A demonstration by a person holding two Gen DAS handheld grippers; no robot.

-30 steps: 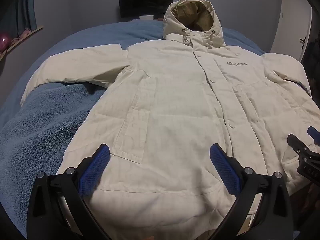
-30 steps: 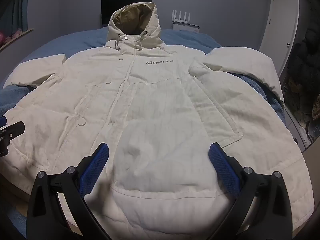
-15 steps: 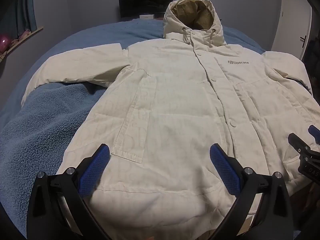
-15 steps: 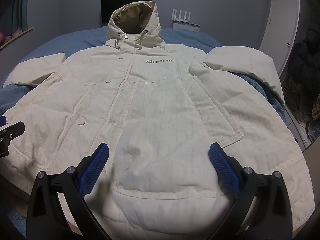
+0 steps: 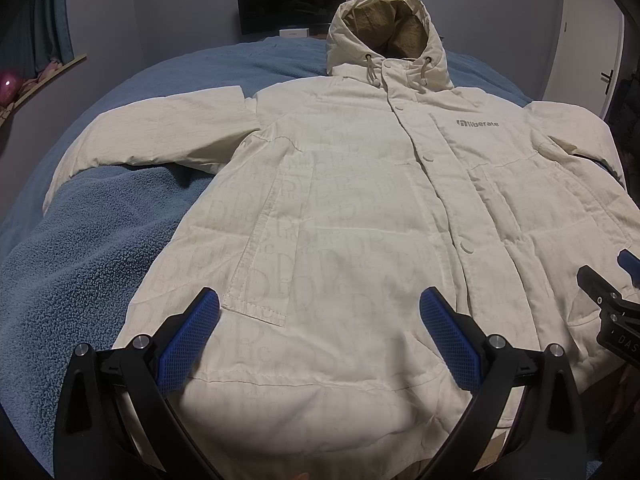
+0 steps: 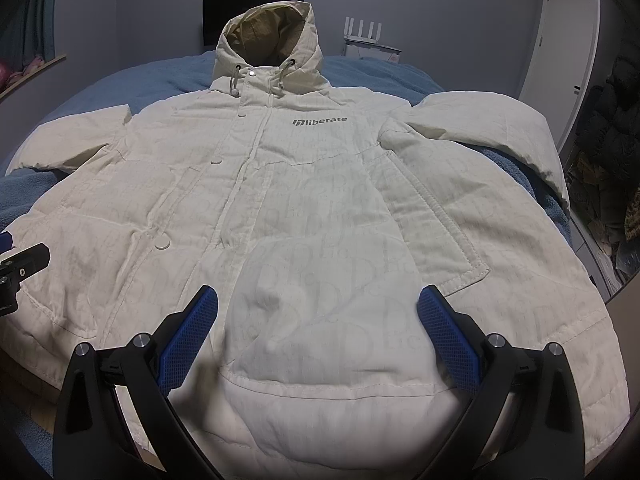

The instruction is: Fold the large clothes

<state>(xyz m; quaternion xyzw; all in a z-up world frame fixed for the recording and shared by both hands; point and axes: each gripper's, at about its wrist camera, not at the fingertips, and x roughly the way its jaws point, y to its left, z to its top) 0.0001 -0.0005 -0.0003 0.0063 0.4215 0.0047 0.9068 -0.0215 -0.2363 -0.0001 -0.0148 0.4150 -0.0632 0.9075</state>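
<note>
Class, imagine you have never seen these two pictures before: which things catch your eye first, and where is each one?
The big cream hooded padded jacket lies spread face up, buttoned, across the blue fleece bed cover, its hood pointing to the far wall. A grey "liberate" logo sits on its chest. In the foreground the open left tongs and open right tongs, both with blue pads, hover over the hem.

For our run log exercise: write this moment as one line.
stage: before first fold | jacket: flat, face-up on bed | left tongs: open | right tongs: open
</note>
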